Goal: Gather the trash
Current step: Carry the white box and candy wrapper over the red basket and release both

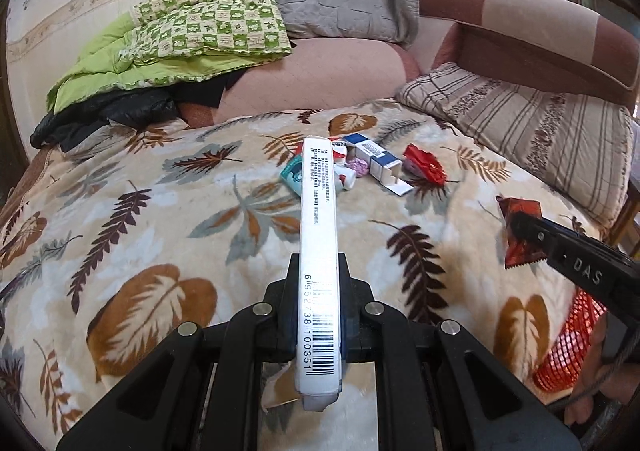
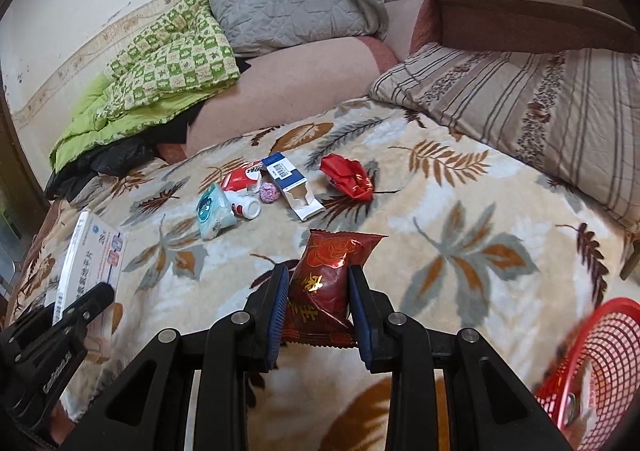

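My left gripper is shut on a long white carton with a barcode, held edge-up above the leaf-patterned blanket; it also shows in the right wrist view. My right gripper is shut on a dark red snack packet, also visible in the left wrist view. More trash lies in a cluster on the bed: a blue-and-white open box, a crumpled red wrapper, a tissue pack, a small white bottle, a red-and-white pack and a purple ball.
A red mesh basket sits at the lower right, also in the left wrist view. A striped pillow lies at right. Green quilts, a grey cushion and black clothing are piled at the back.
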